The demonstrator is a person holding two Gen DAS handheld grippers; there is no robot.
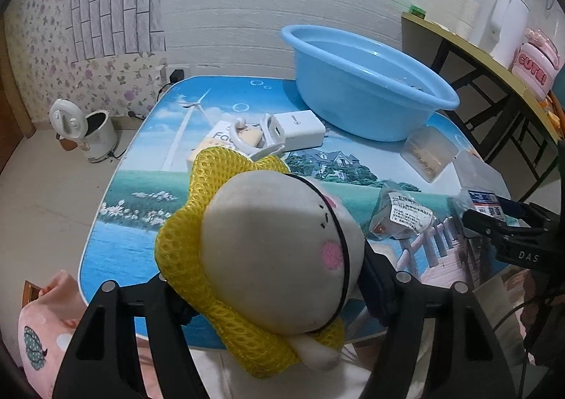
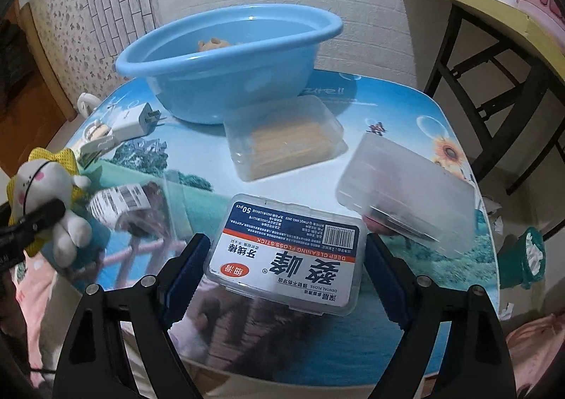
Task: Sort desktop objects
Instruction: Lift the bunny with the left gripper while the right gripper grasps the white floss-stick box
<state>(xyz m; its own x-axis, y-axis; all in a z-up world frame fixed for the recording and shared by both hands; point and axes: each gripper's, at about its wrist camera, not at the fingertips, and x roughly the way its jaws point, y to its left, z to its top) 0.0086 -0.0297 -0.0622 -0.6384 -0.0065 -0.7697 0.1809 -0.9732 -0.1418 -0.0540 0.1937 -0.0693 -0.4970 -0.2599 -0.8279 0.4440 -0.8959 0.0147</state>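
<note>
Right now the left gripper (image 1: 272,296) has its fingers (image 1: 379,289) clamped on a white plush toy (image 1: 279,247) with a yellow mesh collar, pressing it from both sides; the toy hangs at the near edge of the surface (image 1: 141,194), which is covered by a printed landscape scene. The right gripper (image 2: 286,275) has its fingers (image 2: 187,268) closed against the two short sides of a clear dental floss box (image 2: 286,254) with a blue, white and red label, and the box sits tilted, its near edge raised off the surface (image 2: 388,109).

Further back stands a blue basin (image 2: 226,74), with something small and tan inside it. Just in front of the basin lies a clear lidded box (image 2: 286,137) of pale sticks, and to its right a frosted plastic case (image 2: 406,194), also tilted. Between the two grippers lies a small clear packet (image 2: 130,204) with a barcode label. Near the basin's left side rest a white charger plug (image 1: 300,130) and a white earhook piece (image 1: 261,144), touching each other. On the floor to the left sits a white kettle (image 1: 88,134) with its lid up.
</note>
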